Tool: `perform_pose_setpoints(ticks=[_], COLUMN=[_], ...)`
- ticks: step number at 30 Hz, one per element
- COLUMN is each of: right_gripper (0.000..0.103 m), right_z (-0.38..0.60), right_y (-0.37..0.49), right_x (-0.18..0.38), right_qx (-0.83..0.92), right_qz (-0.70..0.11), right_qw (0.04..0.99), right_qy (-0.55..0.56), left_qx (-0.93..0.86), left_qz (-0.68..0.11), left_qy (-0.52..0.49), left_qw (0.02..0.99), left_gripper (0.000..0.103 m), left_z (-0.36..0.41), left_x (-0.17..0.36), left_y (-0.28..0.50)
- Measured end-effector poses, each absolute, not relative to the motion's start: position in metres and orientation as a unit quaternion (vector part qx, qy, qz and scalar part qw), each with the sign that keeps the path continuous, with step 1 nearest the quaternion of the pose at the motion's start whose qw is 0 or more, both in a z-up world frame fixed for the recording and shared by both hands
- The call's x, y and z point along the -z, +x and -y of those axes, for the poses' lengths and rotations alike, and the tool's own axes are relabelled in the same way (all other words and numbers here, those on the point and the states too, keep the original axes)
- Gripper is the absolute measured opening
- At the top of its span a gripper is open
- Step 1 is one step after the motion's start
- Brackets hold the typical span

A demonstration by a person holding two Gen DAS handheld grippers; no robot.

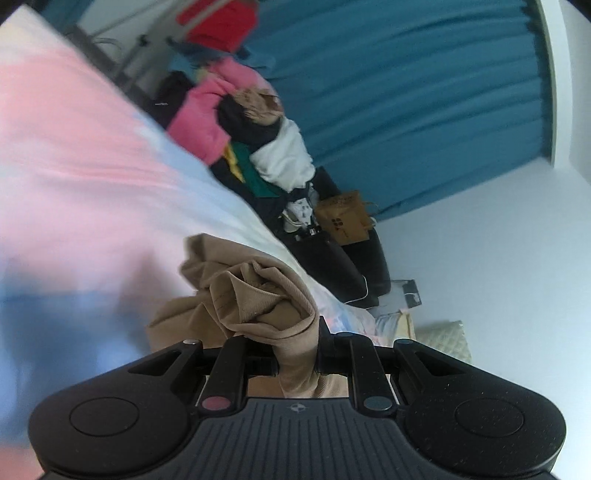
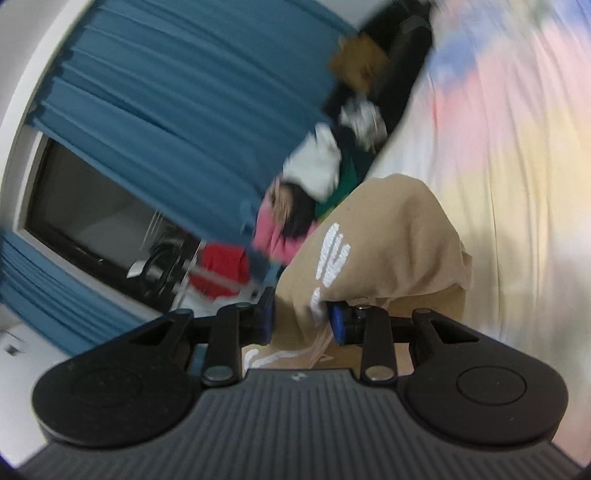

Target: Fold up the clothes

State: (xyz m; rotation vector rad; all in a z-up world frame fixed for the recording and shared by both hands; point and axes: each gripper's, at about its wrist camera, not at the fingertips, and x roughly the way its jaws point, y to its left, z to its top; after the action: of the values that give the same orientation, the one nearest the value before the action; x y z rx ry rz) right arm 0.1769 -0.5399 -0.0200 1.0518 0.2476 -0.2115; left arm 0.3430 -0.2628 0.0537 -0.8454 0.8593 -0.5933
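Tan garment, one piece, held bunched between both grippers above a bed. The left gripper has its jaws clamped on a twisted roll of the ribbed tan cloth, which rises just ahead of the jaws and trails down behind them. The right gripper, with blue pads, has its jaws clamped on another part of the same garment; white lettering shows on the cloth just ahead of those jaws.

The bed carries one sheet in soft pink, blue, white and pale yellow patches. It fills the space left of the left jaws and right of the right jaws. Both views are blurred.

Beyond the jaws, at the bed's far edge, lies one pile of clothes: pink, black, white, green and a bit of yellow can be made out; the number of pieces cannot be told. One brown paper bag stands next to the pile against something black. One red item sits further off. Teal curtains cover the far wall; in the right view two stretches flank one dark window. White wall lies right of the left jaws
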Motion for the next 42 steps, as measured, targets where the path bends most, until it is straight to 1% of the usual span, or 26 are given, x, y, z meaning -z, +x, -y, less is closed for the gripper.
perform_pose_setpoints(ticks=[1,5,8,10,12,17,20,22,23,25,26,27,28,29,31,35,36,37,39,40,41,42], right_gripper=[0.033,0.033,0.033,0.033,0.033,0.033,0.035,0.037,0.037,0.038,0.039,0.041,0.041,0.041,0.041,0.041,0.041,0.041,0.042,0.044,0.059,0.077], right_z=[0.550,0.578,0.584,0.585,0.574,0.546,0.534,0.531,0.530,0.530,0.530,0.530,0.530,0.528,0.524,0.515,0.509,0.504,0.493,0.487,0.481,0.474], right_y=[0.186,0.211,0.223,0.225,0.212,0.177,0.154,0.149,0.146,0.145,0.144,0.143,0.143,0.141,0.133,0.111,0.103,0.096,0.080,0.071,0.060,0.050], right_x=[0.020,0.049,0.090,0.120,0.146,0.189,0.208,0.218,0.223,0.215,0.206,0.197,0.186,0.176,0.152,0.100,0.086,0.072,0.043,0.029,0.016,0.003], right_qx=[0.108,0.134,0.147,0.152,0.169,0.190,0.203,0.206,0.208,0.217,0.223,0.229,0.232,0.233,0.234,0.227,0.221,0.215,0.205,0.201,0.195,0.189], right_qz=[-0.111,-0.110,-0.129,-0.151,-0.191,-0.254,-0.258,-0.263,-0.267,-0.288,-0.309,-0.334,-0.353,-0.368,-0.376,-0.360,-0.353,-0.345,-0.327,-0.317,-0.305,-0.293], right_qw=[0.859,0.865,0.860,0.855,0.845,0.824,0.802,0.795,0.791,0.783,0.776,0.767,0.762,0.761,0.770,0.800,0.812,0.824,0.846,0.856,0.866,0.876], right_qy=[0.489,0.470,0.471,0.472,0.470,0.470,0.499,0.506,0.510,0.506,0.503,0.498,0.491,0.480,0.458,0.422,0.408,0.394,0.367,0.356,0.345,0.332], left_qx=[0.274,0.284,0.299,0.304,0.308,0.314,0.311,0.298,0.292,0.277,0.270,0.266,0.271,0.276,0.284,0.303,0.306,0.309,0.314,0.316,0.318,0.321], left_qz=[-0.400,-0.387,-0.376,-0.402,-0.426,-0.450,-0.449,-0.452,-0.450,-0.453,-0.454,-0.454,-0.448,-0.441,-0.417,-0.379,-0.369,-0.359,-0.338,-0.327,-0.317,-0.306], left_qy=[-0.386,-0.328,-0.267,-0.235,-0.204,-0.148,-0.116,-0.101,-0.087,-0.052,-0.041,-0.032,-0.026,-0.021,-0.015,-0.007,-0.001,0.004,0.016,0.022,0.028,0.034], left_qw=[0.785,0.814,0.835,0.831,0.826,0.823,0.829,0.835,0.840,0.846,0.848,0.850,0.852,0.854,0.863,0.874,0.878,0.881,0.887,0.890,0.893,0.896], left_gripper=[0.018,0.018,0.018,0.018,0.018,0.019,0.028,0.038,0.040,0.054,0.059,0.067,0.074,0.076,0.084,0.095,0.100,0.103,0.103,0.103,0.103,0.103], left_z=[0.276,0.322,0.342,0.339,0.335,0.311,0.303,0.308,0.311,0.315,0.316,0.316,0.315,0.313,0.307,0.295,0.291,0.288,0.281,0.277,0.274,0.270], left_x=[-0.051,-0.031,-0.001,0.032,0.063,0.106,0.122,0.128,0.125,0.114,0.105,0.094,0.079,0.065,0.038,-0.015,-0.026,-0.037,-0.059,-0.070,-0.081,-0.091], left_y=[0.356,0.381,0.379,0.372,0.365,0.337,0.321,0.319,0.318,0.312,0.308,0.304,0.297,0.289,0.269,0.231,0.219,0.207,0.183,0.171,0.159,0.147])
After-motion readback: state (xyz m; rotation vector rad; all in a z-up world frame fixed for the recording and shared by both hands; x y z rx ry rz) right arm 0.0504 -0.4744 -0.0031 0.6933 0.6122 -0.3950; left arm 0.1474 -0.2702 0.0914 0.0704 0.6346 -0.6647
